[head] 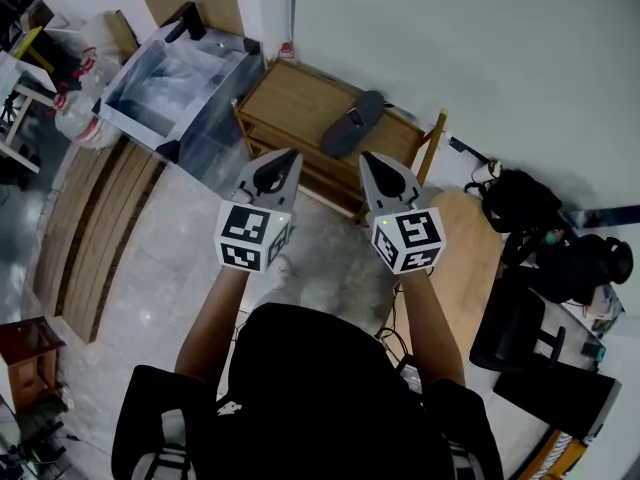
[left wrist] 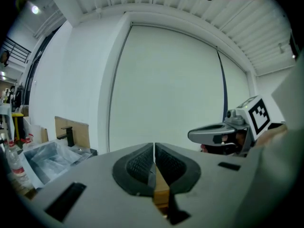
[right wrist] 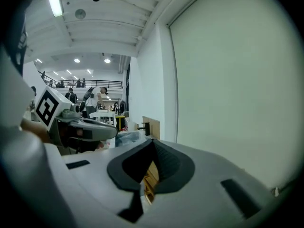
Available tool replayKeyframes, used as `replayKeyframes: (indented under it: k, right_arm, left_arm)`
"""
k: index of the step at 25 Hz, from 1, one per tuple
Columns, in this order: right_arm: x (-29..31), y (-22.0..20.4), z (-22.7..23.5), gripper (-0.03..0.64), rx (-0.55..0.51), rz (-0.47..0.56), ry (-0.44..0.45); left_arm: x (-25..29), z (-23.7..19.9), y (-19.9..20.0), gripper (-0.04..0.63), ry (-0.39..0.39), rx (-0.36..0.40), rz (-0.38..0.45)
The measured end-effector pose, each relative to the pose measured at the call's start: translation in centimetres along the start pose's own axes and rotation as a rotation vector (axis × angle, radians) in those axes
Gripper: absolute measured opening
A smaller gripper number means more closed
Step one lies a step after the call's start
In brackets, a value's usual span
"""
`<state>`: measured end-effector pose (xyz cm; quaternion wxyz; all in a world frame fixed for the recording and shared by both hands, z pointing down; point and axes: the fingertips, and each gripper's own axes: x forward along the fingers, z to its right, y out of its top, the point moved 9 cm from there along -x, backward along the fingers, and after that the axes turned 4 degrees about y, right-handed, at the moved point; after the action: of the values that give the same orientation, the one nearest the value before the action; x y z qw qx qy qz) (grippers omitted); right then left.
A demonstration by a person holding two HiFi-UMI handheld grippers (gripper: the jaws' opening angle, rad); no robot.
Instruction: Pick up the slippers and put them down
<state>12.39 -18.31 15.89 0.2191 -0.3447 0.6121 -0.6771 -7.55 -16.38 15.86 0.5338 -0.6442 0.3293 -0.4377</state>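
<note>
My left gripper [head: 286, 159] and right gripper [head: 369, 160] show fingers [left wrist: 140, 165] pressed together, pinching nothing, below the slipper [head: 352, 123] at upper centre.

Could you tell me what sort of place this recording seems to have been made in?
Probably an indoor work hall or lab: a low wooden rack holding a dark slipper, a clear plastic bin and a black chair on a stone floor.

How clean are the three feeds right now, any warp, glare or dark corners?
Head view: evenly lit and sharp, the slipper on the wooden rack reads clearly; edges bow slightly. Left gripper view: heavy fisheye, black corners, a lamp flares top left. Right gripper view: same warp and vignette, ceiling light blown out.
</note>
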Motion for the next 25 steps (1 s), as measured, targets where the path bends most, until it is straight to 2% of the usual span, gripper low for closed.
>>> replayKeyframes:
  k: [5,9,12,19,25]
  right_arm:
    - [3.8,0.0,1.0,-0.011,0.018,-0.024,-0.034]
    - [6.3,-0.4,1.2,-0.011,0.027,-0.04,-0.062]
    - [7.5,-0.6,1.2,-0.011,0.02,-0.052,-0.086]
    - [9.0,-2.2,2.0,-0.011,0.048,-0.082,-0.131]
    - [9.6,-4.2,4.0,-0.011,0.071,-0.134,-0.122]
  left_arm:
    - [3.1,-3.6,0.1,0.012,-0.034,0.012,-0.022]
    - [5.0,-6.3,-0.6,0.012,-0.069,-0.006,-0.042]
    - [6.1,-7.4,-1.1,0.012,-0.092,0.024,-0.059]
    - [8.3,-8.5,-2.4,0.012,-0.129,0.032,-0.084]
    - [10.3,-7.7,-4.2,0.012,-0.139,0.045,-0.136]
